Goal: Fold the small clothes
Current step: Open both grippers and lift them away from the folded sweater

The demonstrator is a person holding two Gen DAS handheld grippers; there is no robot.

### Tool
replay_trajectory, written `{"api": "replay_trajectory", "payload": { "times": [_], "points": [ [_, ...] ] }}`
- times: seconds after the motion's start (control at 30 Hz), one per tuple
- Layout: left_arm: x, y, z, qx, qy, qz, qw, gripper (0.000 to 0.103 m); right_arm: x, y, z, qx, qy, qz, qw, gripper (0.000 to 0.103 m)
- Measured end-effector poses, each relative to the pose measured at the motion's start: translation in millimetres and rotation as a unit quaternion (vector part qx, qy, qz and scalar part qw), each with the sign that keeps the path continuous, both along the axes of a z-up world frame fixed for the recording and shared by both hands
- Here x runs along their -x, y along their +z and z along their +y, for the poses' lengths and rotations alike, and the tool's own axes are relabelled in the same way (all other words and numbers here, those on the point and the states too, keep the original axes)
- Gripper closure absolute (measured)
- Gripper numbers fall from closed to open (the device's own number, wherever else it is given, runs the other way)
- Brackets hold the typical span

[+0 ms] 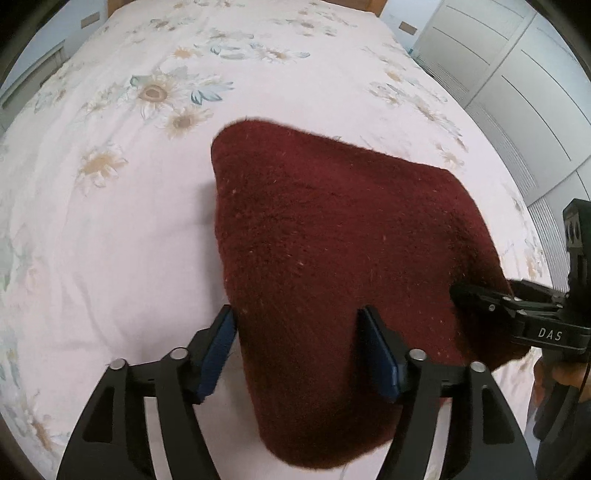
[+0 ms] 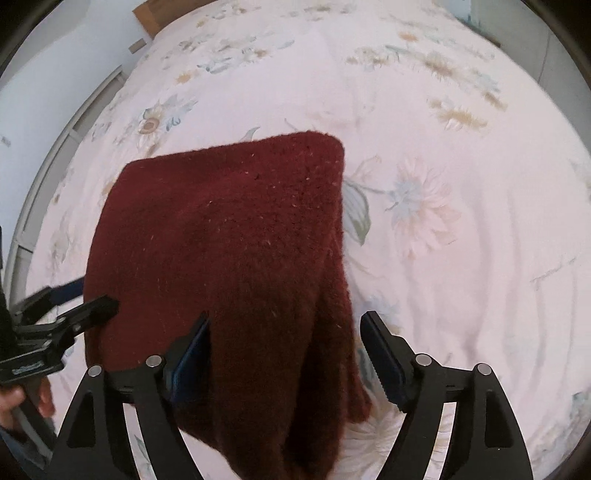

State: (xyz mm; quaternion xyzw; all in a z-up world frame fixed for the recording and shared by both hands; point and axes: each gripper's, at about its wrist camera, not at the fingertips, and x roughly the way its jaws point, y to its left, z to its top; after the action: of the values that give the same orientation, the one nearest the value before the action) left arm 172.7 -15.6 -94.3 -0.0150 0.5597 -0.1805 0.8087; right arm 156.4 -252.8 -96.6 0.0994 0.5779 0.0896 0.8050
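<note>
A dark red knitted garment (image 1: 332, 240) lies folded on the floral bedspread (image 1: 110, 221). My left gripper (image 1: 295, 312) stands open over its near left corner. One blue pad (image 1: 218, 350) sits at the garment's left edge and the other rests above the knit. In the right wrist view the same garment (image 2: 229, 240) lies under my right gripper (image 2: 287, 316), which is open and straddles its near right edge. That gripper's right finger is over the bare bedspread (image 2: 461, 277). Each gripper shows in the other's view, right (image 1: 480, 295) and left (image 2: 94, 293), both at the garment's near edge.
The bed stretches away from me with a wooden headboard (image 2: 155, 11) at its far end. White wardrobe doors (image 1: 517, 92) stand along the bed's right side. A person's hand (image 2: 14, 402) holds the left gripper's handle.
</note>
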Motion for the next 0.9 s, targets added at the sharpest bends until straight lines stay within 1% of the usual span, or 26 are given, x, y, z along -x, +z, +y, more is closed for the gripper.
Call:
{"api": "replay_trajectory", "payload": {
  "times": [0.07, 0.1, 0.17, 0.2, 0.27, 0.3, 0.37, 0.43, 0.53, 0.57, 0.63, 0.77, 0.8, 0.9],
  "points": [
    [0, 7, -3, -0.011, -0.002, -0.003, 0.9999, 0.009, 5, 3, 0, 0.006, 0.002, -0.007, 1.000, 0.016],
    [4, 11, -3, -0.015, 0.000, -0.007, 0.9999, 0.007, 8, 4, -2, 0.010, 0.002, -0.011, 1.000, 0.014],
    [8, 14, -1, -0.015, 0.000, -0.012, 0.9998, 0.005, 14, 4, -5, 0.017, 0.003, -0.017, 1.000, 0.005],
    [11, 14, -1, -0.015, 0.001, -0.011, 0.9998, 0.001, 16, 2, -5, 0.023, 0.003, -0.019, 1.000, 0.000],
    [15, 10, -2, -0.021, 0.001, -0.011, 0.9997, 0.001, 30, 0, -19, 0.037, 0.000, -0.024, 0.999, 0.000],
    [19, 9, -1, -0.030, 0.000, -0.010, 0.9995, 0.001, 33, -4, -24, 0.038, -0.006, -0.024, 0.999, 0.000],
    [24, -4, -1, -0.051, -0.003, -0.009, 0.9987, 0.001, 38, -12, -36, 0.027, -0.018, -0.018, 0.999, 0.000],
    [29, -15, 1, -0.058, -0.006, -0.007, 0.9983, 0.001, 44, -22, -46, 0.020, -0.027, -0.015, 0.999, 0.000],
    [38, -23, 6, -0.049, -0.007, -0.017, 0.9986, 0.000, 49, -37, -54, 0.008, -0.035, -0.016, 0.999, 0.000],
    [41, -27, 8, -0.043, -0.006, -0.014, 0.9989, 0.000, 50, -41, -56, 0.001, -0.040, -0.014, 0.999, 0.000],
    [43, -28, 8, -0.040, -0.006, -0.016, 0.9991, 0.000, 52, -43, -56, -0.005, -0.048, -0.016, 0.999, 0.000],
    [47, -20, 8, -0.041, -0.013, -0.038, 0.9984, 0.001, 57, -27, -50, 0.017, -0.046, -0.033, 0.998, 0.000],
    [47, -18, 9, -0.040, -0.009, -0.041, 0.9983, 0.001, 59, -18, -48, 0.022, -0.046, -0.040, 0.998, 0.000],
    [61, 0, 11, -0.051, 0.004, -0.054, 0.9972, 0.001, 68, 7, -44, 0.032, -0.047, -0.064, 0.996, 0.000]
  ]
}}
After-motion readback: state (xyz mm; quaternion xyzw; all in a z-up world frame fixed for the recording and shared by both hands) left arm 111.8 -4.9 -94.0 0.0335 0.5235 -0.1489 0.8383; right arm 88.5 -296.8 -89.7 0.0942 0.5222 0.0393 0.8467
